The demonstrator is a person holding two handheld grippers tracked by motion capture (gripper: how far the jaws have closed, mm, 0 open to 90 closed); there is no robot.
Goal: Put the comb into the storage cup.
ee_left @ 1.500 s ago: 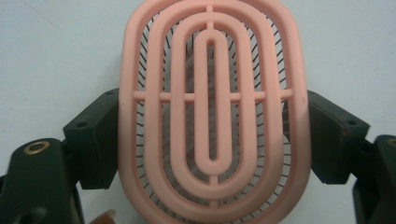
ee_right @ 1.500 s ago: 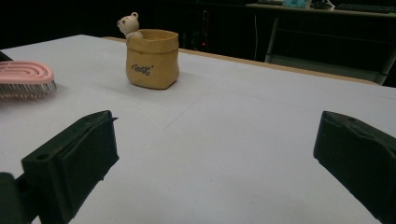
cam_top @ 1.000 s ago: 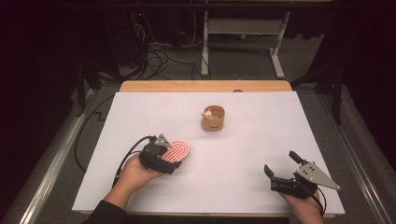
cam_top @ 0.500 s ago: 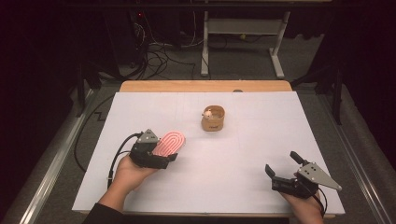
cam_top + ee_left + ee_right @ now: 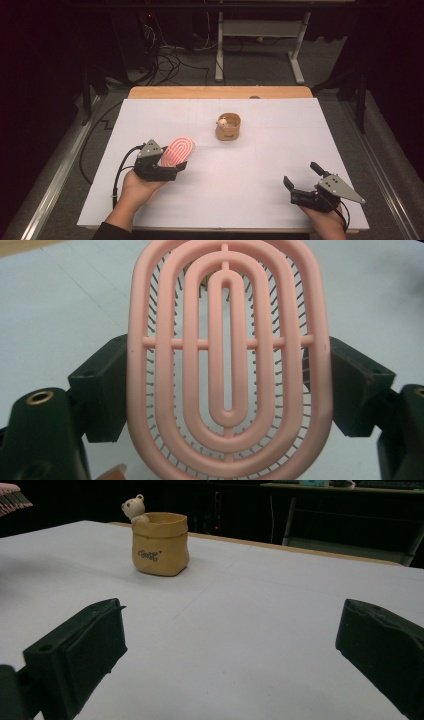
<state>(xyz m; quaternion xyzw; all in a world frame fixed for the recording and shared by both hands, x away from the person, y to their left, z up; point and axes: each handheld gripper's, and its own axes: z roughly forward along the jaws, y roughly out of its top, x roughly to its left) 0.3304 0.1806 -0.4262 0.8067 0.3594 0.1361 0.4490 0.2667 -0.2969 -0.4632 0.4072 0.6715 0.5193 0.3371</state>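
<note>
Left gripper (image 5: 167, 165) clamps the pink oval slotted plastic hairbrush (image 5: 227, 360) by both edges; right gripper (image 5: 305, 182) gapes empty. Carry the brush level to the tan bear-trimmed pot (image 5: 228, 127) ahead.

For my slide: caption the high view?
Left tongs hold a pink brush above the white table; right tongs rest open.
</note>
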